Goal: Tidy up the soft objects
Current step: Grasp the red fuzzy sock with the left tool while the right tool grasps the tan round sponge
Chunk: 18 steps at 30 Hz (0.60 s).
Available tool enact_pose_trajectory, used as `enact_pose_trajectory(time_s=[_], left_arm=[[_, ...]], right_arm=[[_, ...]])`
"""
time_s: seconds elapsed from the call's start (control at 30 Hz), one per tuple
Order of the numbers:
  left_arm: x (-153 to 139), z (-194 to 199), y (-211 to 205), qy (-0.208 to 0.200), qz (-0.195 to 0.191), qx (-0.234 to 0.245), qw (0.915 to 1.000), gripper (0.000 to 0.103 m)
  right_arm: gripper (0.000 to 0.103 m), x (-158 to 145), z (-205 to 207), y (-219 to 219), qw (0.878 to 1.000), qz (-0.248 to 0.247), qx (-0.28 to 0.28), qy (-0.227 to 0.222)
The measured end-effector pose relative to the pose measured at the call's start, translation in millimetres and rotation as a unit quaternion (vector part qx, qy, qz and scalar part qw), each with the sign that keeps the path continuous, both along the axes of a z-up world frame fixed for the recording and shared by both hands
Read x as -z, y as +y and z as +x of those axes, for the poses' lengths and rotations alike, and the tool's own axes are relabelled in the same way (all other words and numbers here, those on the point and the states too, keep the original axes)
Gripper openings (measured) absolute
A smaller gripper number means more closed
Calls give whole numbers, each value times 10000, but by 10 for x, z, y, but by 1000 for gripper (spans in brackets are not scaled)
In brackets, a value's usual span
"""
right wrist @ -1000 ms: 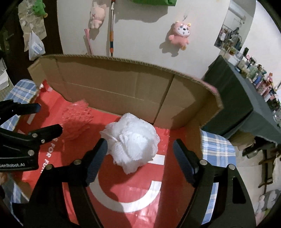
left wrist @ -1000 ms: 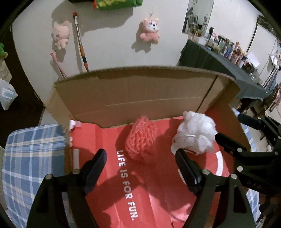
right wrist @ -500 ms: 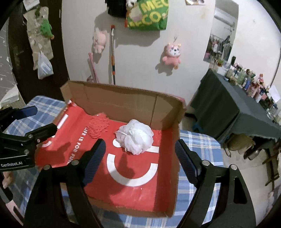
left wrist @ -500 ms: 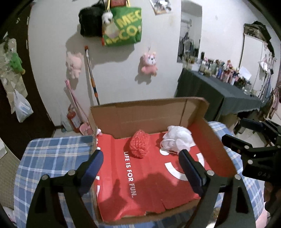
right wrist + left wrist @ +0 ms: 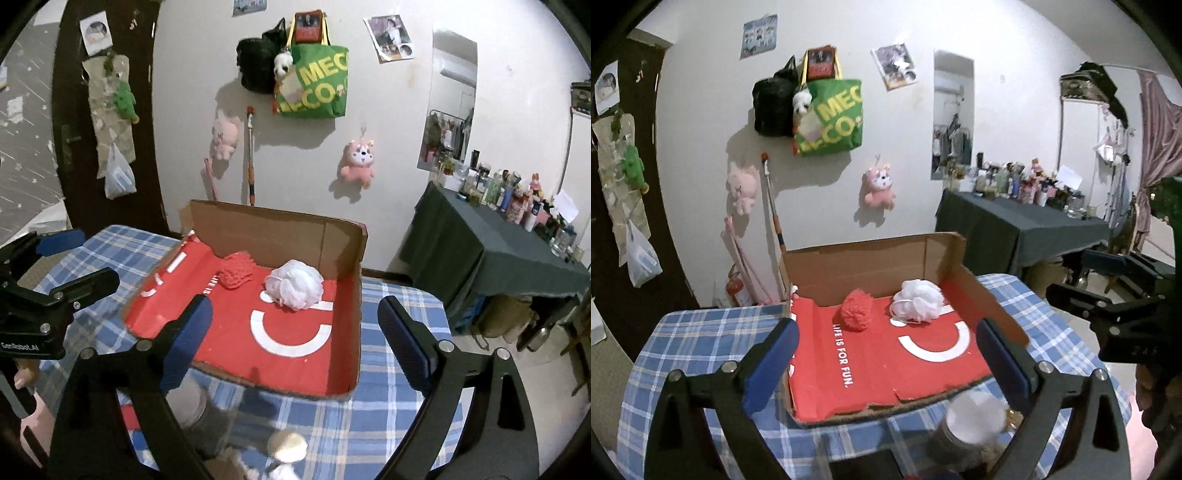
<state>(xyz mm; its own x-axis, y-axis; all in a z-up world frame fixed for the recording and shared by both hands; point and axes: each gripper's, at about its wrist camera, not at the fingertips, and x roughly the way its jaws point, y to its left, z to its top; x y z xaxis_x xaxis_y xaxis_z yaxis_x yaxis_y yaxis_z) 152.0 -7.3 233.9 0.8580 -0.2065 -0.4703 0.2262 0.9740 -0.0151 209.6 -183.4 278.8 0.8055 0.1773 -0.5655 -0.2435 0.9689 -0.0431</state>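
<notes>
Left wrist view shows my left gripper (image 5: pixel 886 354) and right gripper (image 5: pixel 291 328) opening, empty; red mesh puff (image 5: pixel 856 309) and white mesh puff (image 5: pixel 918 300) rest along the red-lined cardboard box (image 5: pixel 871 258)'s back wall, so placing looks finished and I'd next seek another soft item.

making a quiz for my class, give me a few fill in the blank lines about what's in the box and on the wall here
1. The white bath pouf lies in the cardboard box beside a ____ mesh pouf.
2. The box stands on a blue ____ tablecloth.
3. The tote bag hanging on the wall is ____.
4. Between the fingers of the right gripper there is ____ held.

Missing words: red; plaid; green; nothing
</notes>
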Motion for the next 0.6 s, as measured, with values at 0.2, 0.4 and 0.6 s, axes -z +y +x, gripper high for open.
enact_pose_trajectory(time_s=[0.2,0.4,0.6], left_arm=[[69,-408,-8,-279,-156,77,9995,101],[231,-778,-33,-462,-285,175,9984,102],[447,-1091,-72,-590,-350,206,9974,103]], right_arm=[[92,21,-481,-21,9991,-3,-6,-417],[97,104,-959,-48,9967,117,-30,-807],[98,258,-1358,-81,9947,280,5,-990]])
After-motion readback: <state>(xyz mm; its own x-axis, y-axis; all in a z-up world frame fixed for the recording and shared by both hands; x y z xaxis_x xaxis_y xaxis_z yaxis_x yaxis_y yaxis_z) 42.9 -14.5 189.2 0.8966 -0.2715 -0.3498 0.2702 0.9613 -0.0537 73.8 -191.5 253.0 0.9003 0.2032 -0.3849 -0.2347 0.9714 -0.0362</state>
